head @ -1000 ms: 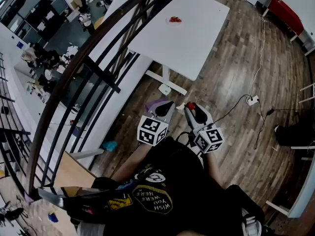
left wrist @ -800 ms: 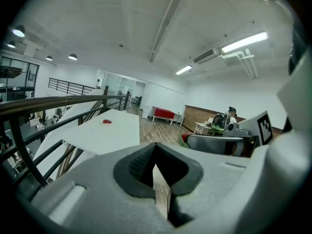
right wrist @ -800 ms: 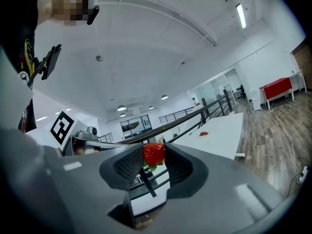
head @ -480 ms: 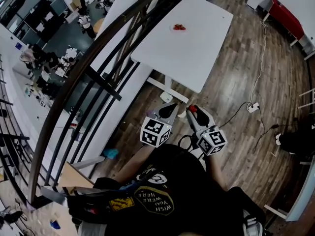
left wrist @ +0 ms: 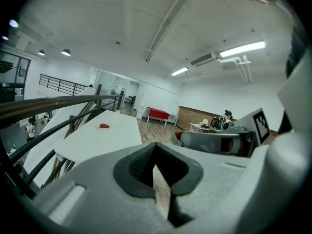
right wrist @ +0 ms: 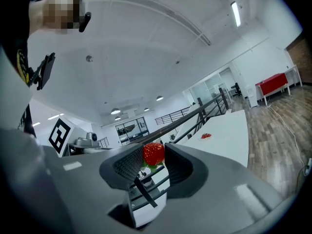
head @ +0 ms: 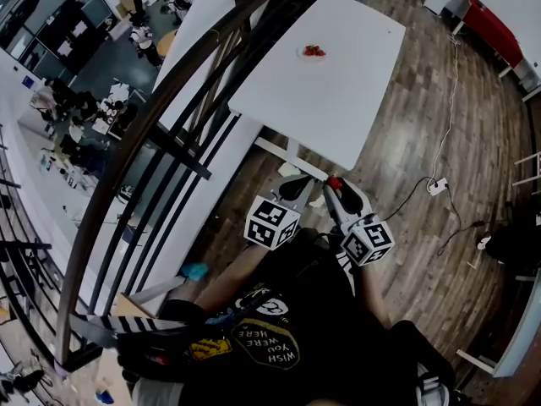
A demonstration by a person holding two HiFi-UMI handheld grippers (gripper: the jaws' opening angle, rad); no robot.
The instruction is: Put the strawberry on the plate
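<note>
In the head view we hold the left tongs (head: 292,187) and the right tongs (head: 332,186) at lower centre, over open wooden floor (head: 406,142). The desk (head: 338,91) lies at upper centre, with the plate (head: 314,52) near its far edge. A dark railing (head: 161,117) sweeps down the left.

In the left gripper view, our tongs are pressed together and hold nothing.

In the right gripper view, our tongs clamp the strawberry (right wrist: 154,153).

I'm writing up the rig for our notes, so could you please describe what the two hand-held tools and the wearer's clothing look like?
The left tool and right tool are light grey moulded plastic with dark ribbed pads. Each carries a white cube printed with black square markers. The person wears a black top with printed patches.
</note>
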